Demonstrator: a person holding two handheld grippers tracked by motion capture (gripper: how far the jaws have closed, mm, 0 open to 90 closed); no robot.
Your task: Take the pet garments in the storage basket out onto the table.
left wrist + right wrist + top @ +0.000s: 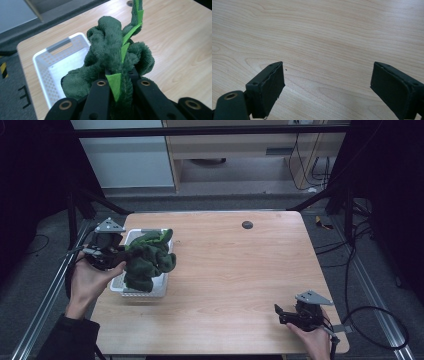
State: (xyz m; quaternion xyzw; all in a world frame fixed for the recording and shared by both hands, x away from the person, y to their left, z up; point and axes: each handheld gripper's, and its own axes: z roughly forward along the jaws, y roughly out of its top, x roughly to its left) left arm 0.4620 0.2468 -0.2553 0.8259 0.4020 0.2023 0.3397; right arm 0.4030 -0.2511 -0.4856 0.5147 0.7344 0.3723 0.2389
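Jaws of left gripper [119, 86] clamp fuzzy green plush toy [148, 260] over perforated white basket [53, 65]; right gripper [327, 82] jaws spread.

The soft toy [110, 52] in the middle of the frame is dark green with bright green pointy bits. The basket [47, 62] at the left is white with little holes. The table [324, 32] is light wood with wavy lines. Both grippers' jaws are black.
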